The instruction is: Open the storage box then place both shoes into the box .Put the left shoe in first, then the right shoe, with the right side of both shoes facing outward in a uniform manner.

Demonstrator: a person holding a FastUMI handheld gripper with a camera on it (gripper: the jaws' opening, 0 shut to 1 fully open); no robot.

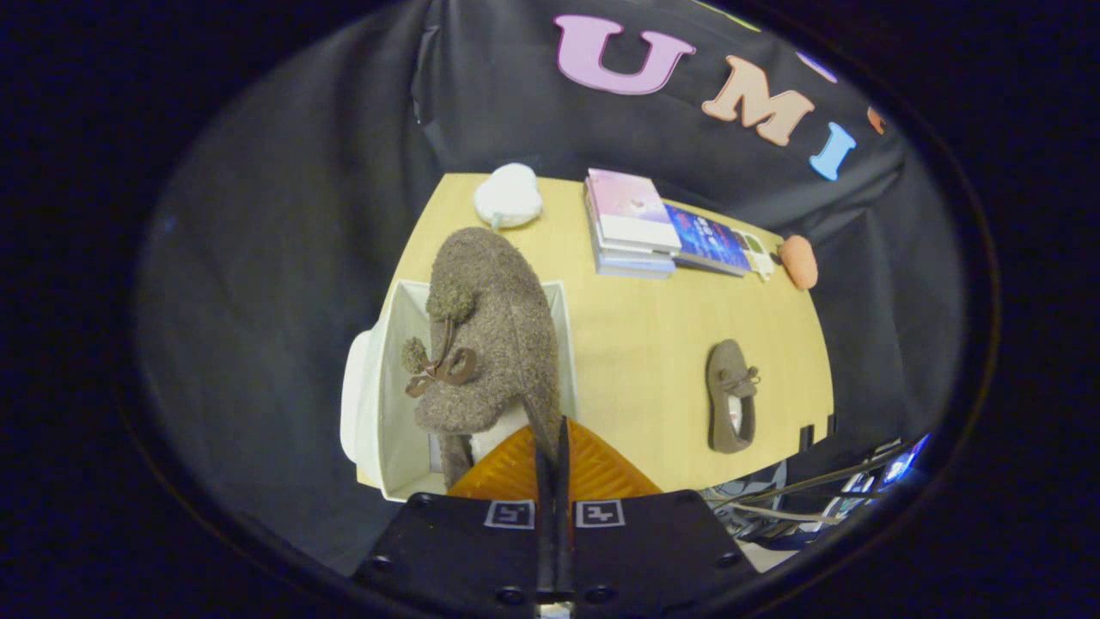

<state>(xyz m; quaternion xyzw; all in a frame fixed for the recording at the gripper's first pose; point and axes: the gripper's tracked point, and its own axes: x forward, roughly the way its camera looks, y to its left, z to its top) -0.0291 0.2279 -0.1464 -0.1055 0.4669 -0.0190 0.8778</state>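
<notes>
Over the open storage box [378, 404], you have the gripper [550, 438] clenched on the heel rim of the fuzzy brown shoe [485, 335], both fingers pinching the thin edge of the collar so the shoe hangs toe-forward above the white compartment. Judge this as a light, soft slipper: the woolly upper will give and fold under the fingers, and the toe looks likely to droop or swing, so the firmer rim at the heel where you hold it now seems the best place to keep your hold. The pile is not slippery, but it compresses, so a shallow bite could creep off. The second shoe [731, 395] lies flat on the table [636, 344], well apart from the box, with its pom-pom laces on top; take that one by the heel collar too, rather than by the laces.
</notes>
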